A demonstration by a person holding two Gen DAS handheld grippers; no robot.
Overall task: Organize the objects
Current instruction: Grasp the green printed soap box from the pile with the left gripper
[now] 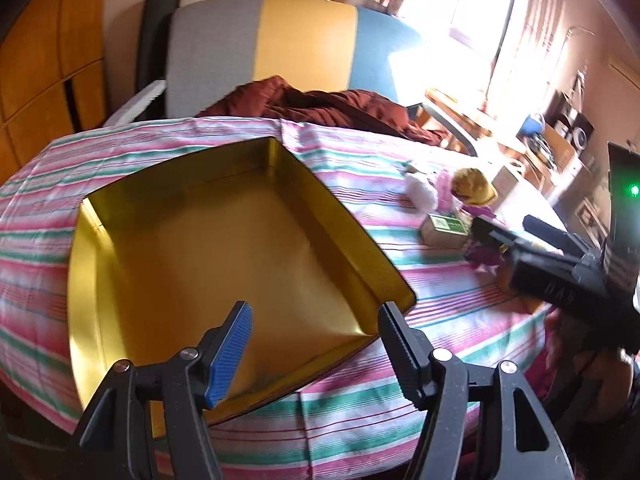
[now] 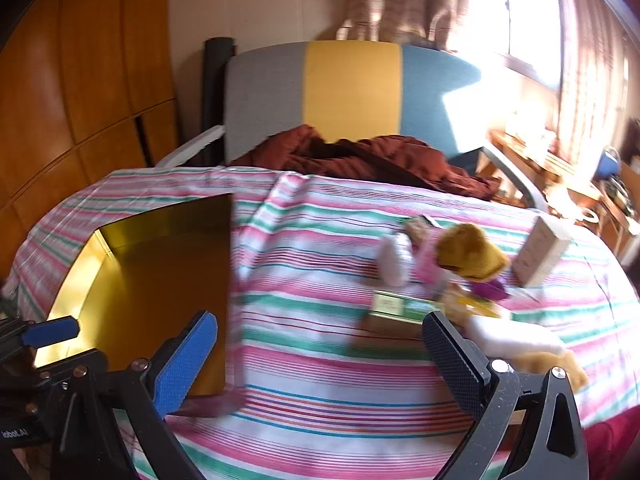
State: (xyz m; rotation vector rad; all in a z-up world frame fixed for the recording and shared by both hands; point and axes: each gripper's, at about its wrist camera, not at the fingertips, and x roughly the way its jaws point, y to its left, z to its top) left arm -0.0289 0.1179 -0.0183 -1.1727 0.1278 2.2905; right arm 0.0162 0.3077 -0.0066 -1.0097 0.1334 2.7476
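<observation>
While the gold tin (image 1: 224,264) lies empty on the striped cloth (image 1: 360,400), both the left gripper (image 1: 316,344) and the right gripper (image 2: 320,364) are held wide, nothing grasped.

The left gripper (image 1: 316,344) hangs low over the near edge of the bed, its fingers (image 1: 232,354) spread apart with nothing between them. The right gripper (image 2: 320,364) is likewise spread wide and empty, held level and pointing across the bed. Seen from the left wrist, its black body reaches in from the right edge.
</observation>
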